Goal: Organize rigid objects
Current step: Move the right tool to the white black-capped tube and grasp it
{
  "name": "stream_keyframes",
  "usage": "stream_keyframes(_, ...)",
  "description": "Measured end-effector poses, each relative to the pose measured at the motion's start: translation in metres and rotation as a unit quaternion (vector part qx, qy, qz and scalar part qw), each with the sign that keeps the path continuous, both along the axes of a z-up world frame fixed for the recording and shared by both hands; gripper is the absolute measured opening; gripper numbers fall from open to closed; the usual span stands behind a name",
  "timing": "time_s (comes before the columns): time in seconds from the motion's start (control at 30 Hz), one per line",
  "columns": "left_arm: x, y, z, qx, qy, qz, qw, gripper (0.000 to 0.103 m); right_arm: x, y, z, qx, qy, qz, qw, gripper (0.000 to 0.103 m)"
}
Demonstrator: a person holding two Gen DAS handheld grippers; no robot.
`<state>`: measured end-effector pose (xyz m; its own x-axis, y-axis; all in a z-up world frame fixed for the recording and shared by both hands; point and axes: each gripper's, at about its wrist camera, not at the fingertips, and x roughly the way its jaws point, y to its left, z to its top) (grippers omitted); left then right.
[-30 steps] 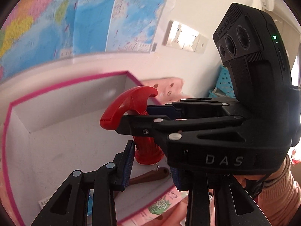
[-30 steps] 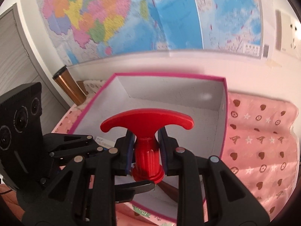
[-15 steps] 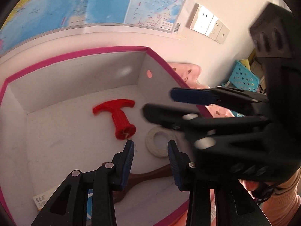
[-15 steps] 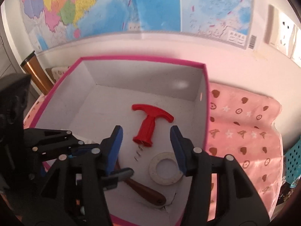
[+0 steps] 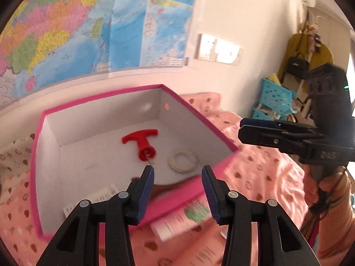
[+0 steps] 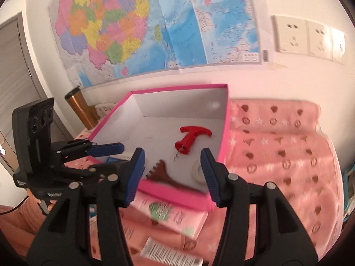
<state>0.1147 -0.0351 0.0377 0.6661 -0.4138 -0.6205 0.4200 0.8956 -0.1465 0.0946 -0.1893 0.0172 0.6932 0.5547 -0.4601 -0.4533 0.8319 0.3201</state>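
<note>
Both tongs empty: left gripper (image 5: 177, 184) jaws opening, right gripper (image 6: 173, 168) standing wide.
Risk: either catching the pink-rimmed white cardboard box (image 6: 175, 191) and jolting the red plastic T-handled corkscrew (image 6: 192, 138).

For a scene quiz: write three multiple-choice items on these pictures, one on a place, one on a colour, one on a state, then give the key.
1. Where does the corkscrew lie?
A. in the box
B. on the pink cloth
C. between the right gripper's pads

2. What colour is the rim of the box?
A. blue
B. pink
C. brown

3. How does the right gripper stand?
A. shut on the corkscrew
B. shut on the tape ring
C. open, holding nothing

Key:
1 A: the corkscrew rests on the white floor of the box, beside the tape ring.
2 B: a pink edge runs all round the box.
3 C: the blue pads stand apart with nothing between them, clear of the corkscrew.
</note>
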Motion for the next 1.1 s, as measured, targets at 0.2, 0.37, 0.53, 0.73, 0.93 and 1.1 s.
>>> stream_keyframes(0.2, -0.027, -0.009, -0.022, -0.010, 0.026, -0.019, 0.9994, 0.045, -0.030, -0.023, -0.044, 0.026, 0.047, -0.017, 0.998, 0.054)
stream_keyframes(0.37, -0.047, -0.021, -0.049, -0.014, 0.062, -0.037, 0.9973, 0.045, -0.045, -0.040, -0.095, 0.045, 0.111, -0.042, 0.992, 0.054)
stream_keyframes(0.53, -0.059, -0.033, -0.066, -0.013, 0.090, -0.056, 0.9943, 0.045, -0.055, -0.057, -0.124, 0.074, 0.149, -0.063, 0.984, 0.054)
stream_keyframes(0.73, -0.064, -0.041, -0.078, -0.014, 0.103, -0.059, 0.9928, 0.045, -0.065, -0.055, -0.128, 0.077, 0.149, -0.058, 0.984, 0.054)
stream_keyframes(0.93, -0.064, -0.047, -0.079, -0.008, 0.104, -0.064, 0.9925, 0.045, -0.065, -0.045, -0.132, 0.072, 0.151, -0.050, 0.985, 0.054)
stream_keyframes(1.1, -0.063, -0.051, -0.081, -0.007, 0.104, -0.067, 0.9923, 0.045, -0.064, -0.039, -0.132, 0.077, 0.148, -0.042, 0.985, 0.054)
